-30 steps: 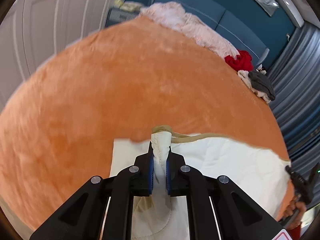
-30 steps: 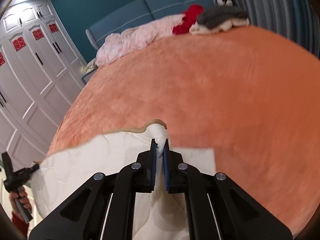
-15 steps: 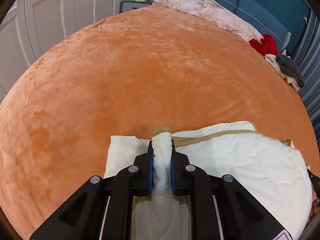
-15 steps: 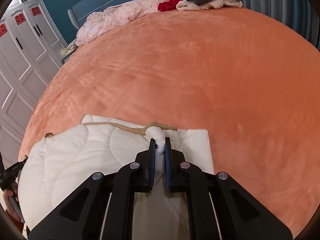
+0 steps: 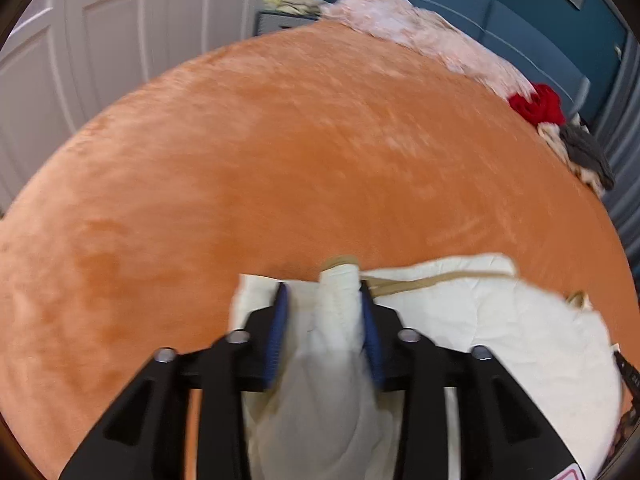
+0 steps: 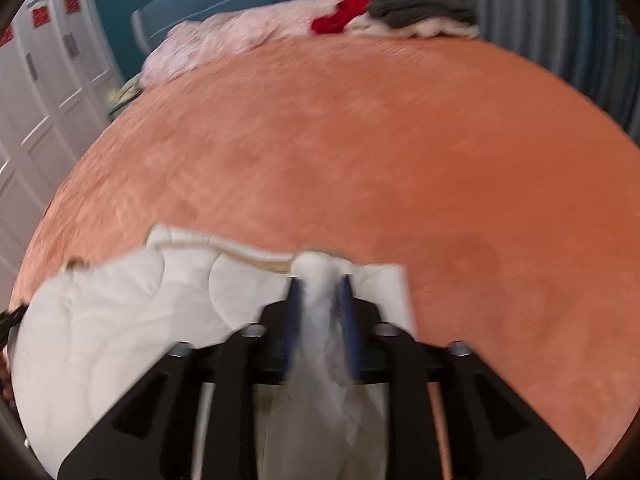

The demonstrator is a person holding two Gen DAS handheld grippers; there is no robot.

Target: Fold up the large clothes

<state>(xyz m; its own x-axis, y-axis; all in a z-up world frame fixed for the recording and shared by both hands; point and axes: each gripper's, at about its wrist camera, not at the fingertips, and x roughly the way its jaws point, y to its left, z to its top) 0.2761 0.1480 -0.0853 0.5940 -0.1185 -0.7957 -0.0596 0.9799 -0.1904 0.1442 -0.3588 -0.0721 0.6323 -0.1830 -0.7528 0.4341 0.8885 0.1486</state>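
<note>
Cream garment (image 5: 500,320) bunched between both opening tools: left tool (image 5: 324,308), right tool (image 6: 320,296).

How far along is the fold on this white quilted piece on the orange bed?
Done: the white quilted garment lies doubled over itself on the orange bedspread, tan-trimmed edge on top. In hand: the left claw and right claw are opening, fabric bunches between the pads. Left: pulling clear, smoothing, probably further folds.
</note>
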